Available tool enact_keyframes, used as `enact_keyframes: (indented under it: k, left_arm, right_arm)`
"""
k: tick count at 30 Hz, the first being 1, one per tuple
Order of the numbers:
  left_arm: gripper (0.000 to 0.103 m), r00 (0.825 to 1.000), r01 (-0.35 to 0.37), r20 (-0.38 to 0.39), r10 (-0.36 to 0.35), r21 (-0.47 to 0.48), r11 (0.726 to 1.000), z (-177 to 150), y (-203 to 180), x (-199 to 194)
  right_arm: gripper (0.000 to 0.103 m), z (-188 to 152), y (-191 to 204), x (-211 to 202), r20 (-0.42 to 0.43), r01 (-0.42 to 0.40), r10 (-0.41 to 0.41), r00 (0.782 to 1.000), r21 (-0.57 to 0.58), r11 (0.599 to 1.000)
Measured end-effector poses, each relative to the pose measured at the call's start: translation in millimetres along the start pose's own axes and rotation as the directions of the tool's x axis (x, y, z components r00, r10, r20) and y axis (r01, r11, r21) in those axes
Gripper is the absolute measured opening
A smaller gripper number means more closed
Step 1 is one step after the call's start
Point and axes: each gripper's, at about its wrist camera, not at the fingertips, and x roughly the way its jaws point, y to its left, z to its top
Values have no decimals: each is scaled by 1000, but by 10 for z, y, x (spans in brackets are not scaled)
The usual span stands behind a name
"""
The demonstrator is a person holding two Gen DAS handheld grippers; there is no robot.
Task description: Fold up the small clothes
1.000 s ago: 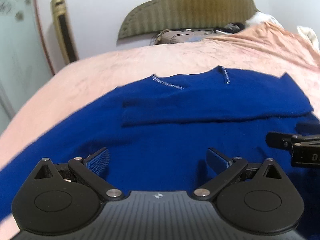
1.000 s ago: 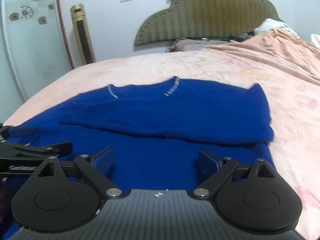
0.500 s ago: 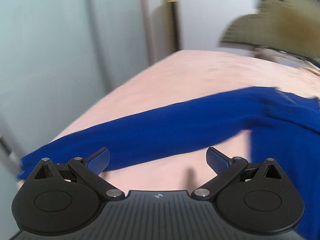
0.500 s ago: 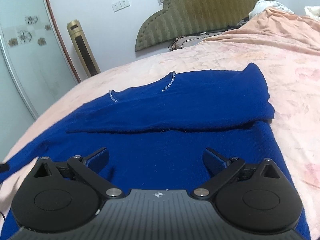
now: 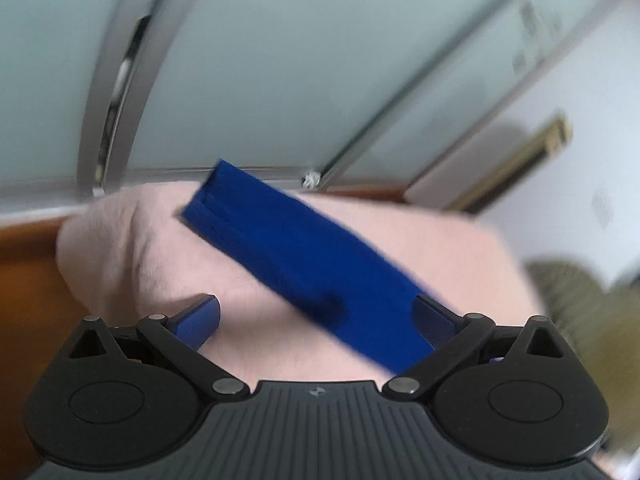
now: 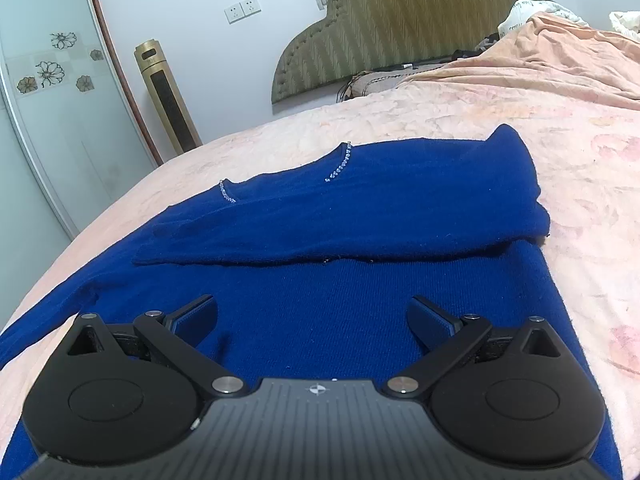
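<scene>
Change, left side: your left gripper (image 5: 316, 322) has swung away from the sweater body over the last second; its view now fills with the loose sleeve (image 5: 304, 264), a blue band running from the upper middle of the frame down to the lower right, lying on the pink bedspread (image 5: 120, 248).
Change, right side: your right gripper (image 6: 312, 320) has barely shifted; it hovers low over the sweater (image 6: 360, 288) as before.
Jaws, left: spread wide, gripping nothing; the sleeve passes close to the right-hand finger, and blur hides whether it touches.
Jaws, right: released, both fingers apart above the cloth, nothing between them.
Where the garment is: flat on the bed, one sleeve already laid across the chest in the middle of the right view, neckline beads (image 6: 340, 166) at upper centre.
Meaning for the task: you seem to be lining up on the second sleeve, so that it can be brought over the body like the first.
Nearby: frosted glass door (image 5: 260, 60) across the top of the left view; headboard (image 6: 400, 28) and gold tower fan (image 6: 168, 100) in the upper part of the right view.
In the way: little. The cuff (image 5: 204, 200) sits near the bed's edge, so a loose pinch could let it slide off.
</scene>
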Motion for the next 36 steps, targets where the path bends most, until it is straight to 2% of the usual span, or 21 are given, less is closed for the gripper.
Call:
enact_keyframes:
  k: [3, 6, 9, 10, 11, 12, 13, 14, 17, 19, 21, 24, 26, 29, 33, 36]
  left_arm:
    - [102, 999, 41, 12, -40, -104, 994, 114, 98, 76]
    - [102, 996, 81, 63, -70, -189, 979, 137, 147, 115]
    - [98, 995, 87, 66, -74, -225, 971, 237, 173, 136]
    - [87, 996, 81, 66, -68, -217, 973, 235, 160, 104]
    - [70, 997, 66, 57, -55, -206, 976, 242, 143, 108]
    - [59, 998, 45, 42, -37, -202, 978, 253, 138, 112]
    - [42, 999, 36, 29, -31, -208, 978, 257, 146, 129]
    - [31, 999, 42, 14, -40, -221, 974, 268, 171, 161]
    - [12, 999, 48, -5, -51, -244, 969, 228, 189, 154]
    - [10, 999, 52, 23, -48, -179, 983, 194, 79, 94]
    - [8, 996, 59, 72, -55, -55, 997, 150, -149, 1]
    - [8, 986, 86, 132, -106, 148, 985, 75, -574, -78]
    - [8, 977, 123, 138, -162, 258, 958, -9, -894, -127]
    - [8, 963, 197, 83, -256, 430, 881, -231, -1428, -150]
    - [8, 940, 297, -51, -338, 612, 733, -741, -2059, -144]
    - [8, 916, 376, -168, -365, 678, 632, -1194, -2377, -158]
  right_arm:
    - [103, 0, 0, 0, 1, -1, 1, 1000, 2, 1000]
    - [103, -4, 4, 2, 0, -1, 1, 1000, 2, 1000]
    - [103, -2, -2, 0, 0, -1, 1, 1000, 2, 1000]
    - [103, -3, -2, -1, 0, -2, 2, 1000, 3, 1000]
    - [103, -2, -1, -1, 0, -2, 2, 1000, 3, 1000]
    - [103, -2, -1, -1, 1, -2, 2, 1000, 3, 1000]
    - [103, -2, -1, -1, 1, -2, 2, 1000, 3, 1000]
    - [103, -1, 0, 0, 0, -2, 2, 1000, 3, 1000]
    - [103, -1, -1, -1, 1, -3, 3, 1000, 4, 1000]
    - [103, -1, 1, -1, 1, -2, 2, 1000, 3, 1000]
    - [103, -1, 1, 0, 0, -1, 1, 1000, 2, 1000]
    - [103, -2, -4, -1, -1, 1, -1, 1000, 0, 1000]
    - [103, -5, 0, 5, -2, 4, -4, 1000, -4, 1000]
    - [103, -8, 1, 11, -2, 6, -7, 1000, -6, 1000]
    - [103, -8, 4, 9, -2, 4, -4, 1000, -2, 1000]
    - [103, -7, -3, 10, 1, -1, 1, 1000, 7, 1000]
